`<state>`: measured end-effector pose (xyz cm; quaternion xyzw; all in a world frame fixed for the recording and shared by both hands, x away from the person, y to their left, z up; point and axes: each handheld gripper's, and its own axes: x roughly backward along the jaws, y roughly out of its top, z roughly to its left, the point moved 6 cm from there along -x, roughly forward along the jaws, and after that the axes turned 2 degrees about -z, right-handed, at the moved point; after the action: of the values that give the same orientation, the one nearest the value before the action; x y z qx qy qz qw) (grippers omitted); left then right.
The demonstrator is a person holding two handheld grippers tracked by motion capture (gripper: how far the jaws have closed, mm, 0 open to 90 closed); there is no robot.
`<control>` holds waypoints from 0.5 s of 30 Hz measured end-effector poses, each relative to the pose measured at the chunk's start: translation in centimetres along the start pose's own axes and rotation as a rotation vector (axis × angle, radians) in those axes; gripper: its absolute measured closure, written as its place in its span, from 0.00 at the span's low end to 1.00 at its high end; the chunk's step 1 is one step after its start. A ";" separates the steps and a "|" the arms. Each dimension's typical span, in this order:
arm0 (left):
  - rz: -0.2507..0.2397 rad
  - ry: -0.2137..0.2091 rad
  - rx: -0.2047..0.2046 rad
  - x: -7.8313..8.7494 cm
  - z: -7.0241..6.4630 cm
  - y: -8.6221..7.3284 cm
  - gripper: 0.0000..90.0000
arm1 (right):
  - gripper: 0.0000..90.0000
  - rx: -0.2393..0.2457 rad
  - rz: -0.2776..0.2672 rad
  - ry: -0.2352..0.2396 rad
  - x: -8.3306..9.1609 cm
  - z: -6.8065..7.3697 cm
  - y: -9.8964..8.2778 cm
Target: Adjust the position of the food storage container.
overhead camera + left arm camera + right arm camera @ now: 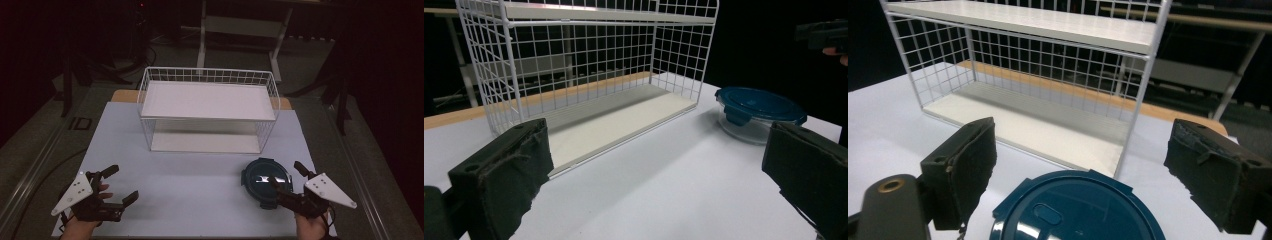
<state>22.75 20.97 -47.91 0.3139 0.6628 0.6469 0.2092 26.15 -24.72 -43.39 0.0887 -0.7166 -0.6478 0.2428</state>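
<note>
One round container (266, 180), upright, lid up

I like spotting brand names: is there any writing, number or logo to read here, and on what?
"ID", roughly: a faint mark on the dark mat left of the table; too dim to be sure.
Container lid: embossed shape, no readable letters.
Rack: no writing.

The left gripper (121, 184) sits at the near left of the table, held in a hand (85, 220) that comes in from the near edge, its jaws spread wide with nothing between them. The right gripper (289, 175) sits at the near right, held in the other hand (311, 225), jaws likewise wide apart and pointing toward the far left.
</note>
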 end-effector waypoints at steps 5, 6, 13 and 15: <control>0.004 -0.008 0.011 -0.1 0.0 -0.1 0.00 | 0.14 -0.034 -0.007 -0.012 0.0 -1.8 0.2; 0.004 -0.009 0.013 -0.1 0.0 -0.1 0.00 | 0.14 -0.041 0.007 -0.012 -0.1 -2.5 0.0; 0.013 -0.007 0.005 -0.2 0.0 -0.2 0.00 | 0.22 -0.046 0.113 -0.025 -0.6 -4.8 -1.9; 0.012 -0.005 0.004 -0.2 0.0 -0.3 0.00 | 0.38 -0.020 0.179 -0.042 -0.9 -5.6 -3.4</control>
<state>22.85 20.84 -48.19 0.3200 0.6618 0.6459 0.2062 28.93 -29.77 -46.71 0.0084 -0.7202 -0.6323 0.2852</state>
